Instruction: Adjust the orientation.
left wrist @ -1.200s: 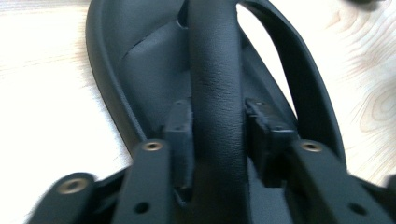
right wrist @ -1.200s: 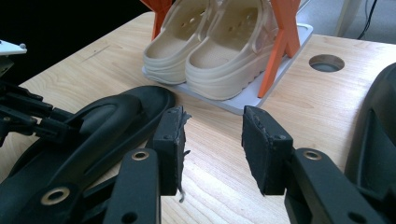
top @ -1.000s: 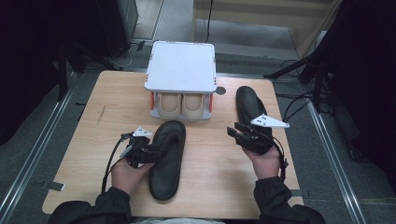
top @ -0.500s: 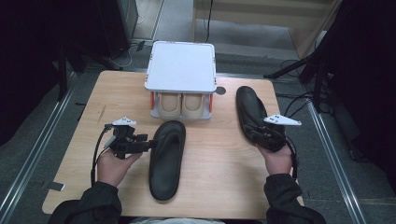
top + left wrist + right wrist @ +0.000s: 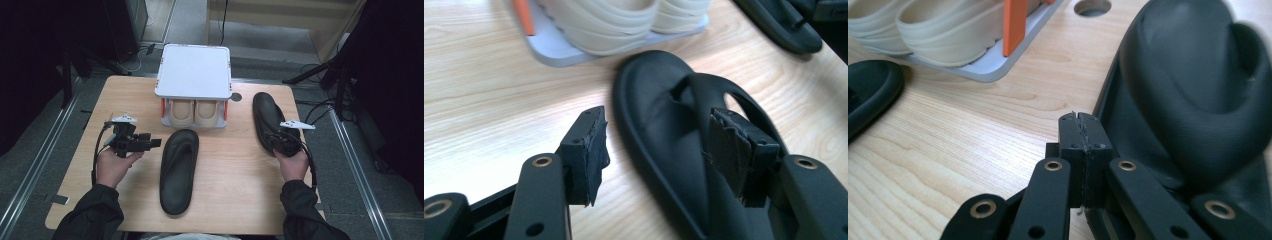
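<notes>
My right gripper [image 5: 1081, 125], jaws just pressed together on nothing, sits against the black rubber sandal [image 5: 268, 121] right of the white two-tier shoe rack [image 5: 194, 70]. I'd reopen and straddle its edge. My left gripper [image 5: 659, 150] has spread, near the black flip-flop [image 5: 178, 170] before the rack.

A light wooden bench [image 5: 125, 90] with rounded corners and a round hole [image 5: 236, 97] near its far edge stands on grey floor [image 5: 35, 165] crossed by metal rails [image 5: 357, 175], with dark equipment [image 5: 75, 30] left, black stands [image 5: 345, 75] and cables right.
</notes>
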### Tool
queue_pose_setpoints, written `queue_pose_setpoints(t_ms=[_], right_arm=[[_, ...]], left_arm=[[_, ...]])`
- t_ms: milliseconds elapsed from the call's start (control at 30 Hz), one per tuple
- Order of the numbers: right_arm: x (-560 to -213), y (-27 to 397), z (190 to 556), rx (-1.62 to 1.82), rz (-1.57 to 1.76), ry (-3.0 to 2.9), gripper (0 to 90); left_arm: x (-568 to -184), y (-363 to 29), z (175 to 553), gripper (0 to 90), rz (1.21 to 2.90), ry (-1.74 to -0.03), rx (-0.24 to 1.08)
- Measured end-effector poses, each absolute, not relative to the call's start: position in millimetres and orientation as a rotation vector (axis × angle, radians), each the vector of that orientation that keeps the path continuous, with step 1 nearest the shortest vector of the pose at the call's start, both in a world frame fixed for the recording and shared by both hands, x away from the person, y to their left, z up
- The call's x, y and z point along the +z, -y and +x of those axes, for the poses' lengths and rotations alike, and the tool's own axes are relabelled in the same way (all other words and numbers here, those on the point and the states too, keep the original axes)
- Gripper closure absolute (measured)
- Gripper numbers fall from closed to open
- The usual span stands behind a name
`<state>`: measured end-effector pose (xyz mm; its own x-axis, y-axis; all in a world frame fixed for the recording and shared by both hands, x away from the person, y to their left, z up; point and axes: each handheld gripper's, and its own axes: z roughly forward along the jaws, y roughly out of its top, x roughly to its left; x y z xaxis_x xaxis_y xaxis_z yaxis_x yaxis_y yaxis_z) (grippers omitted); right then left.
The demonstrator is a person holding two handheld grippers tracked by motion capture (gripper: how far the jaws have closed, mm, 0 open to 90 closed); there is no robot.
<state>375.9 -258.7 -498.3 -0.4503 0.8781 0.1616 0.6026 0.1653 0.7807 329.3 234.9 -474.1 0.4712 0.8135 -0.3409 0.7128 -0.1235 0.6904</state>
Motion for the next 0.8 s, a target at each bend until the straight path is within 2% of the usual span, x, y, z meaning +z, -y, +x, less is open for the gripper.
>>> queue_pose_setpoints(t_ms=[400, 800], right_arm=[[-522.2, 238.1, 390.1, 1.064, 1.425, -2.2, 89.3], [-524.3, 254.4, 392.4, 1.028, 1.489, -2.19, 89.1]], left_arm=[[-474.4, -256.1, 338.6, 42.6, 1.829, -1.281, 0.167], [-474.4, -254.9, 336.9, 42.8, 1.862, -1.267, 0.173]])
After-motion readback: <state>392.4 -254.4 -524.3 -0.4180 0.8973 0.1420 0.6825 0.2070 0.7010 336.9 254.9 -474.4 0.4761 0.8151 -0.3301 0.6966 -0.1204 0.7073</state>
